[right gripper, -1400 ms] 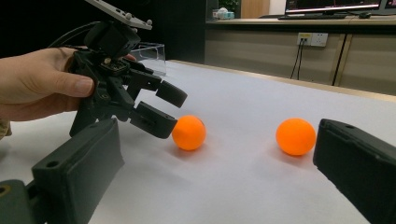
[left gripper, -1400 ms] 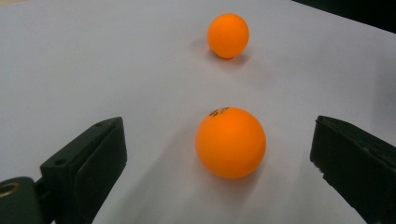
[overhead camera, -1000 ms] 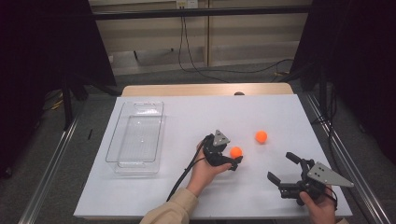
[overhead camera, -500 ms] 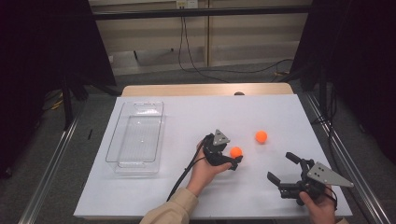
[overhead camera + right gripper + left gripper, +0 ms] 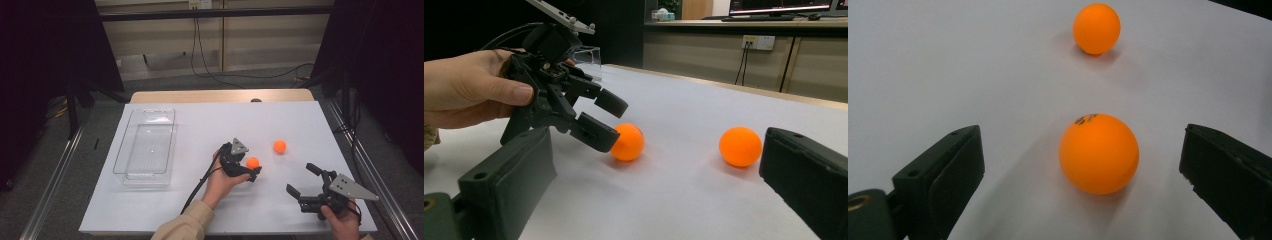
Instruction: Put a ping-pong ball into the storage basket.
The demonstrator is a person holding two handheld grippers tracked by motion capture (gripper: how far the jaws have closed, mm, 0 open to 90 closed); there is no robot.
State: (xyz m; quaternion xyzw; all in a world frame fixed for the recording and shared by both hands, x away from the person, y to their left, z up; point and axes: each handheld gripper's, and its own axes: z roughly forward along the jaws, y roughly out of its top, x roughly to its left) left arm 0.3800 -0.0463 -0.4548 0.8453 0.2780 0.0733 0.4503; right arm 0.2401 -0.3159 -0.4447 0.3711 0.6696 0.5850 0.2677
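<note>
Nothing has shifted over the last second: your left gripper (image 5: 250,170) sits in the same spot mid-bench and the near orange ping-pong ball (image 5: 253,162) hasn't moved. So you're parked at pre-grasp, not closing yet.

Left jaws are spread wide with the near ball (image 5: 1098,153) between them, touching neither pad as far as I can tell. It sits closer to the right-hand jaw in the left gripper view, so expect it to roll or squirt when you close unless you centre up first. The ball rests on the white bench (image 5: 200,130).

The second orange ping-pong ball (image 5: 279,146) is just beyond it, to the far right, apart from the first one.

Your right gripper (image 5: 309,185) holds at the near right corner, jaws spread and empty, well apart from both balls.

The clear plastic rectangular tray (image 5: 122,177) is at the left of the bench and looks empty. My read: that's the drop target, so neither ball is delivered. Next call is a gentle close on the near ball, then carry left.
</note>
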